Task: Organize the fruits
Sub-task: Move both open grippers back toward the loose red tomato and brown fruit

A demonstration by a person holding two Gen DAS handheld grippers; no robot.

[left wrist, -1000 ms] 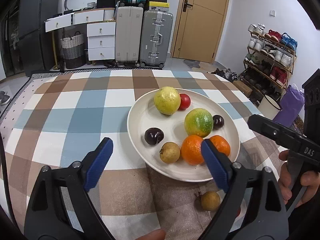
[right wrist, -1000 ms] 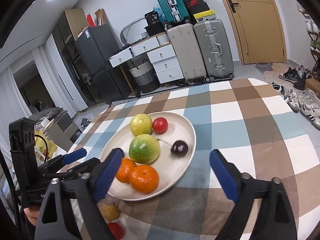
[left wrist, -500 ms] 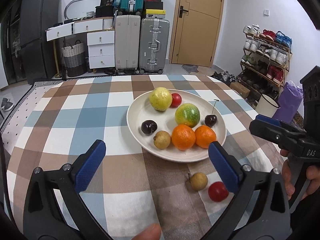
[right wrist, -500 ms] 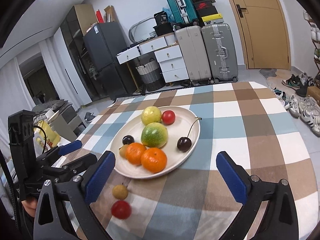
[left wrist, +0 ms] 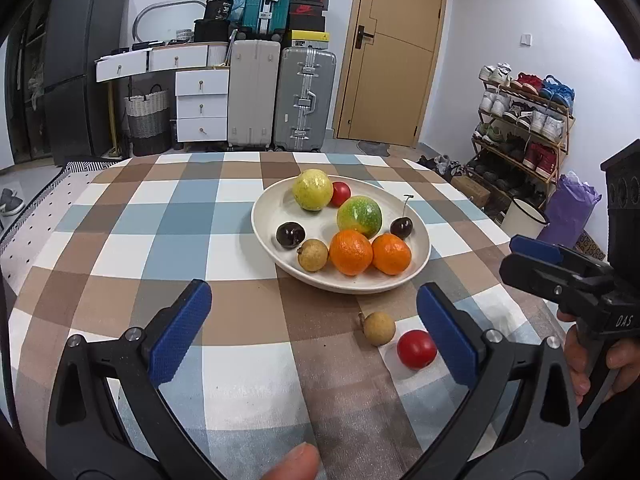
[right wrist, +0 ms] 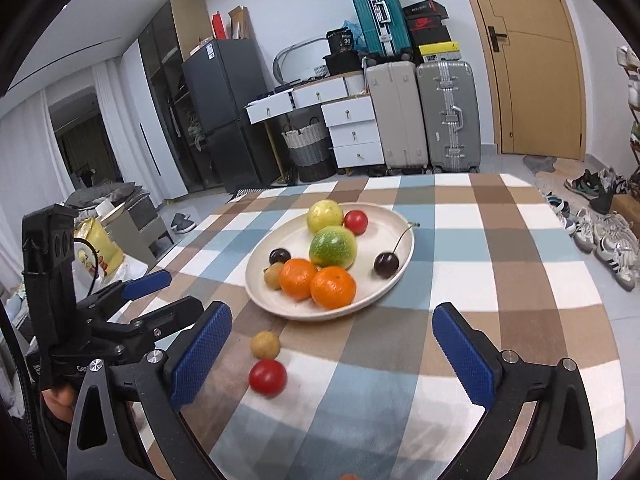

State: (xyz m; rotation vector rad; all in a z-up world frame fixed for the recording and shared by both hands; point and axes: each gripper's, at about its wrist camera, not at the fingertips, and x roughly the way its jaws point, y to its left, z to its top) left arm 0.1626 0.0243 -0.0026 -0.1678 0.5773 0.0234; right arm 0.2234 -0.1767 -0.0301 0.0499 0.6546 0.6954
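Note:
A cream plate (left wrist: 280, 204) (right wrist: 402, 268) on the checked tablecloth holds a yellow fruit (left wrist: 312, 190), a red tomato (left wrist: 340, 193), a green-orange fruit (left wrist: 359, 216), two oranges (left wrist: 351, 252), two dark cherries (left wrist: 290, 234) and a tan longan (left wrist: 312, 255). A loose longan (left wrist: 378, 328) (right wrist: 265, 344) and a loose red tomato (left wrist: 416, 349) (right wrist: 267, 377) lie on the cloth in front of the plate. My left gripper (left wrist: 314, 334) is open and empty, just short of them. My right gripper (right wrist: 334, 354) is open and empty, with the loose fruit by its left finger.
The checked tablecloth (left wrist: 160, 240) covers the whole table. Behind it stand suitcases (left wrist: 280, 92), white drawers (left wrist: 200, 108), a dark fridge (left wrist: 76, 72) and a wooden door (left wrist: 392, 52). A shoe rack (left wrist: 520, 120) stands to the right.
Both grippers have pulled back from the plate toward the table's near side. The plate now looks farther off and the loose longan and tomato have come fully into view.

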